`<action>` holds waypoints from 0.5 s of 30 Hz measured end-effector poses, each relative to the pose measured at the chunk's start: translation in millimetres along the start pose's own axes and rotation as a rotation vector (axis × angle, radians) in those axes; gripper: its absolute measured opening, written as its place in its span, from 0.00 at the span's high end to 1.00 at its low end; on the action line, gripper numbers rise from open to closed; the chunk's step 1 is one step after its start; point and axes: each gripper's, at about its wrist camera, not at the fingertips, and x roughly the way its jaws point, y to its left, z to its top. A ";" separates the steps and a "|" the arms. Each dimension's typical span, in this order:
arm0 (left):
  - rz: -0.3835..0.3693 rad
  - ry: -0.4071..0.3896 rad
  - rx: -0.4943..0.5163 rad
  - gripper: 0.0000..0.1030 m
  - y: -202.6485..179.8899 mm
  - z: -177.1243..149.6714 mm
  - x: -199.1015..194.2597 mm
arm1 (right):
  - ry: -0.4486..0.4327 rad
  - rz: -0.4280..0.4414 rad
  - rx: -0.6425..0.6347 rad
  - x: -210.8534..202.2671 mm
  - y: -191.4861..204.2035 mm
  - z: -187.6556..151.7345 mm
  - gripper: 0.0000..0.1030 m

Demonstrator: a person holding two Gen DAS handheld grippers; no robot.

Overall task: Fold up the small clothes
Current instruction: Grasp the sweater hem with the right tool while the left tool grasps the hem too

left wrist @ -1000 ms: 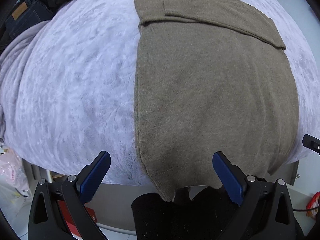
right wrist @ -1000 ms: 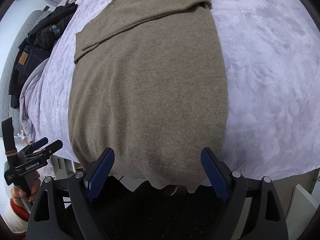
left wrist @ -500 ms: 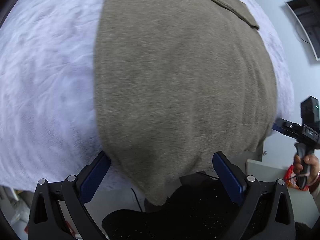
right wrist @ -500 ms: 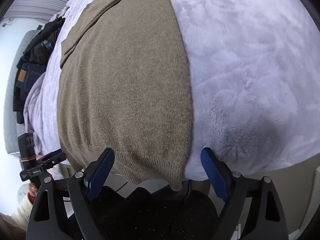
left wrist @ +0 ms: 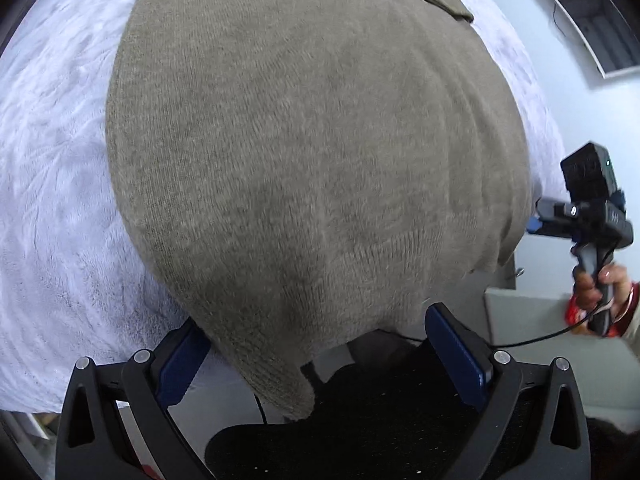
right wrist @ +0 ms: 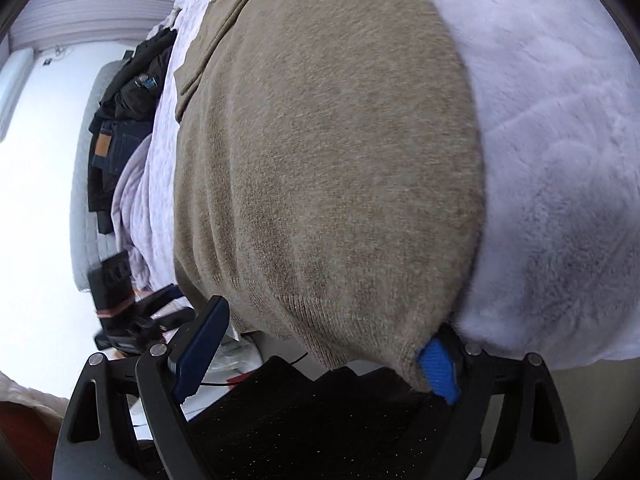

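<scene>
Both tongs, left [left wrist: 316, 356] and right [right wrist: 320, 344], gaped wide, empty, at the soft, floppy sweater's [left wrist: 312, 152] hem corners, the best grips.

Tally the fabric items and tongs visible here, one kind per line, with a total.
Brown sweater: 1
Lavender fleece blanket: 1
Dark clothes pile: 1
Tongs: 2, left tongs and right tongs, both open at the sweater's hem
Total: 5
</scene>
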 end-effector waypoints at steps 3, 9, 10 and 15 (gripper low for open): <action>0.010 -0.020 -0.003 0.01 -5.3 -0.3 -1.5 | -0.002 0.011 0.008 -0.3 -2.6 -3.3 0.12; 0.014 -0.032 -0.019 0.46 -24.0 7.1 -4.3 | -0.019 0.091 0.117 4.3 -18.1 -0.6 0.75; 0.024 -0.018 -0.024 0.64 -23.7 6.6 -2.0 | -0.019 0.091 0.146 4.4 -23.2 -2.6 0.89; -0.031 -0.007 -0.034 0.84 -17.5 9.1 -11.0 | -0.072 0.260 0.177 -9.8 -22.3 -14.9 0.89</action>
